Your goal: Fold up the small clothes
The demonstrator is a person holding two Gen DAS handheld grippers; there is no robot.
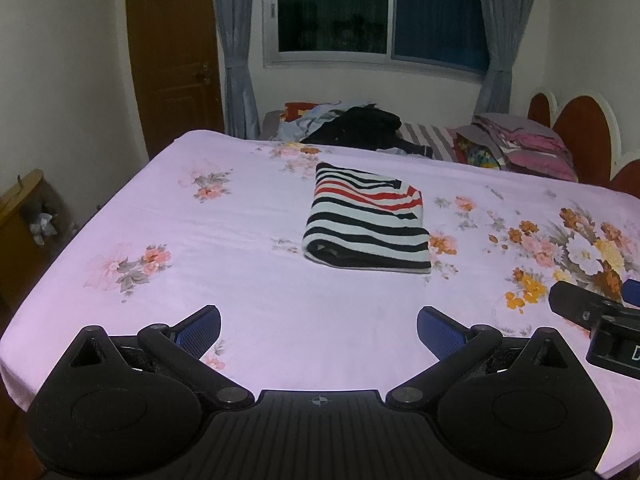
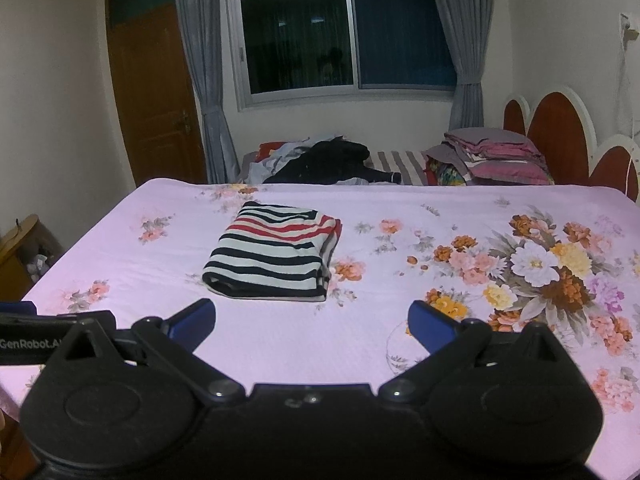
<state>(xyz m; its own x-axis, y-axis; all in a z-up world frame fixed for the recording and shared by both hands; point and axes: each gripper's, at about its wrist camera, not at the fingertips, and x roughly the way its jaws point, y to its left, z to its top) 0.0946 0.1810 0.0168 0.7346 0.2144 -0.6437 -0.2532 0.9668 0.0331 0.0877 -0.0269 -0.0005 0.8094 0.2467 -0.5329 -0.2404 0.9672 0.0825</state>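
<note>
Bare sheet (image 2: 304, 344) between grippers and folded shirt (image 2: 276, 254): free passage. Room left and right of shirt. Clothes pile (image 2: 320, 162) and pillows (image 2: 496, 156) block far edge. Other gripper (image 1: 600, 320) close at right.

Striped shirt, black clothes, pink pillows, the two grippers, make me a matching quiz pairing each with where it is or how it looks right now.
Things:
1. striped shirt
2. black clothes
3. pink pillows
4. left gripper and right gripper

States:
A. stacked by the headboard
B. open, holding nothing
C. folded, on the floral sheet
D. loose heap below the window

Pairs: 1-C, 2-D, 3-A, 4-B
</note>
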